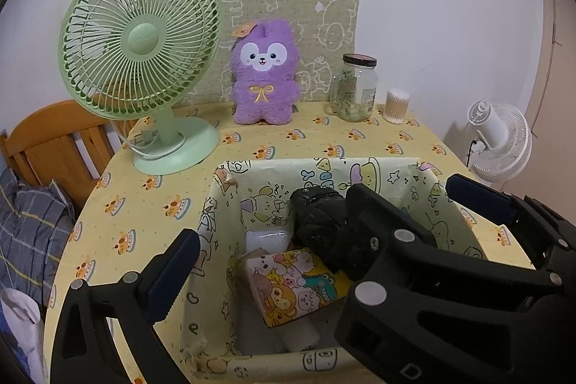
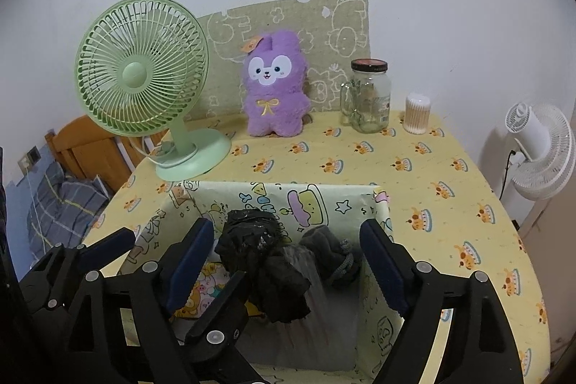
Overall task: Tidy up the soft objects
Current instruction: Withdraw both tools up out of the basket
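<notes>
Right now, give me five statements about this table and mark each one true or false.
1. The purple plush rabbit stands upright on the table, outside the box. True.
2. The green fan is to the right of the rabbit. False: it is to the rabbit's left in both views.
3. The right hand-held gripper is open over the patterned box. True.
4. The black crumpled bundle lies on the tablecloth beside the jar. False: it is inside the box.
5. The glass jar has no lid. False: a dark lid is on it.
</notes>
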### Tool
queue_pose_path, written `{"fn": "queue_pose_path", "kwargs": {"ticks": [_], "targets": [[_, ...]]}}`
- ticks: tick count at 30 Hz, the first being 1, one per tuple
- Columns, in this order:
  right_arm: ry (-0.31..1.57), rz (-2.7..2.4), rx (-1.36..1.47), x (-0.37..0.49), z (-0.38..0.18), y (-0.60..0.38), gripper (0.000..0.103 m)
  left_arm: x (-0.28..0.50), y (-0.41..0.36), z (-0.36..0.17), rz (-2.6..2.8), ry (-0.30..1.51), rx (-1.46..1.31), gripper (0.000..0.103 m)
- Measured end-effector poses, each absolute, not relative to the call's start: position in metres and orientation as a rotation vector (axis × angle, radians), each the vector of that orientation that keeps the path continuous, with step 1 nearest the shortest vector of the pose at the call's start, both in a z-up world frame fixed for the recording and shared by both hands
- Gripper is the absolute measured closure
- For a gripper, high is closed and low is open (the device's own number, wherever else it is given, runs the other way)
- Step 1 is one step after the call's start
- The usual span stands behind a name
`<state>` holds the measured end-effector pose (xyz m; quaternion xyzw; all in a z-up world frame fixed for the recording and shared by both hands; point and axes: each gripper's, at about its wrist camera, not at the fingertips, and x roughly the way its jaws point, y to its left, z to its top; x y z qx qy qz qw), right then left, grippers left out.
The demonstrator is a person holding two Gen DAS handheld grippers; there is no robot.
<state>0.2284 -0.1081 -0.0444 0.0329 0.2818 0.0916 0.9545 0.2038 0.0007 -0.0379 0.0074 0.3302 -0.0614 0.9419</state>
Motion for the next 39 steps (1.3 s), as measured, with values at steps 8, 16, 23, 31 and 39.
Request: {"fn": "queue_pose_path", "kwargs": {"ticks": [8, 16, 23, 31, 39], "targets": [[0.572, 0.174, 0.066, 0.217, -0.038, -0.109, 0.014, 0.192, 0.001, -0.030, -0.126, 0.654, 0.014, 0.000], [0.554, 0.167, 0.056, 0.198, -0.028, -0.110, 0.011, 0.176, 0.000, -0.019, -0.136, 0.628, 0.004, 0.000], [0.525, 0.156, 0.052, 0.178, -0.019, -0.112, 0.008, 0.158, 0.000, -0.008, -0.143, 0.601, 0.008, 0.000], [0.476, 0.140, 0.046, 0.150, -0.005, -0.112, 0.004, 0.135, 0.000, 0.004, -0.144, 0.559, 0.020, 0.000], [0.442, 0.133, 0.044, 0.123, 0.004, -0.114, 0.003, 0.108, -0.003, 0.013, -0.151, 0.524, 0.022, 0.000]]}}
